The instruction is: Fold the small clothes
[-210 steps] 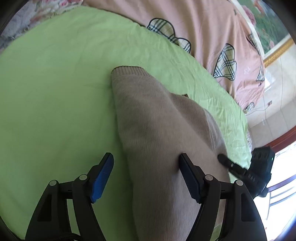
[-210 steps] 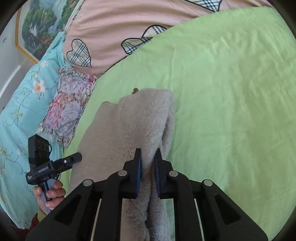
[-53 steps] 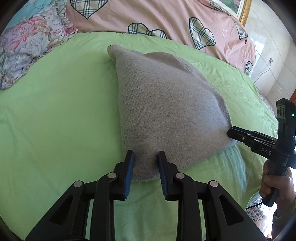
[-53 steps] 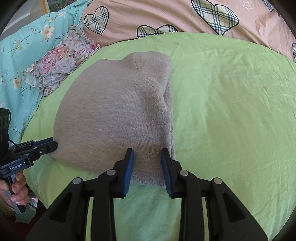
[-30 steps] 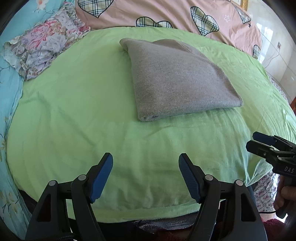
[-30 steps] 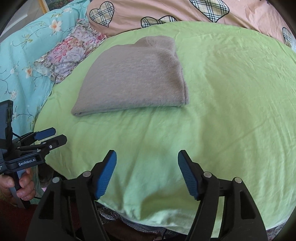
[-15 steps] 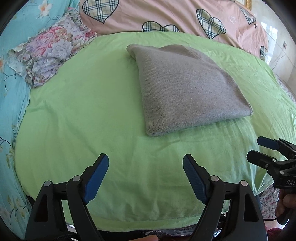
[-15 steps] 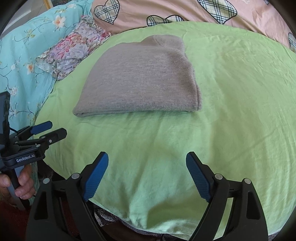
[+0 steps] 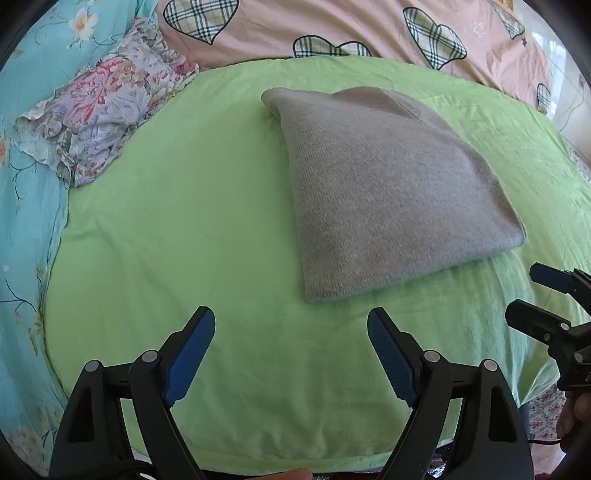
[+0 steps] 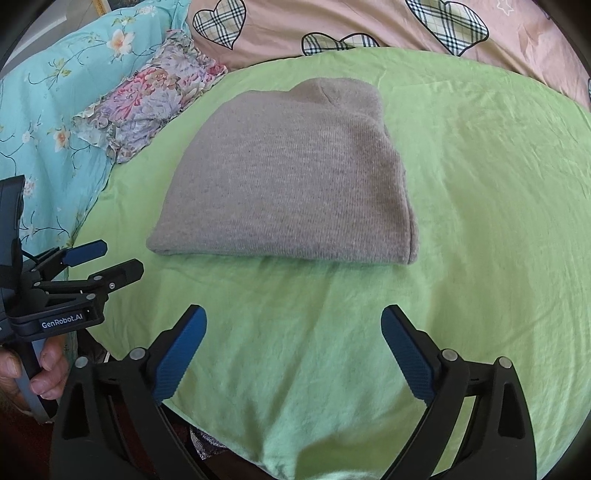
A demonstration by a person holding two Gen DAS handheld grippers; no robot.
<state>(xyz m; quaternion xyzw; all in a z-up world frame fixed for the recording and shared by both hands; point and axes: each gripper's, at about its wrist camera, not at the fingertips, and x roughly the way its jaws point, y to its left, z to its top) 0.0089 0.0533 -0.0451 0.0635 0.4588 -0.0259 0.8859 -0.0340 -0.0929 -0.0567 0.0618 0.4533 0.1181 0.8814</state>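
Looks like this one's basically done: the grey knit garment (image 9: 391,199) sits folded into a compact, roughly rectangular bundle on the green sheet (image 9: 184,221), a bit right of centre in the left wrist view and more or less centred in the right one. Edges line up pretty well, with a thick doubled fold along the near side and a rounded ribbed bit poking out at the far end, maybe a cuff or collar, can't really tell. No loose sleeves hanging out that I can see. If anything's left I'd guess it's just a pat-down or moving it to a pile, and no other clothes show up waiting. The left gripper (image 9: 291,350) is off the fabric, hanging over bare sheet nearer the camera, jaws wide and spreading further with nothing between them. Same deal for the right gripper (image 10: 293,347), jaws opening, empty, well short of the bundle. Texture-wise the knit looks soft and fuzzy with fine ribbing, fairly thick, so it should hold its fold. The sheet is thin, smooth cotton-ish stuff with light creases. Behind it there's a pink cover with plaid hearts (image 9: 332,26), a floral cloth (image 9: 107,114) and a teal flowered blanket (image 10: 48,110).
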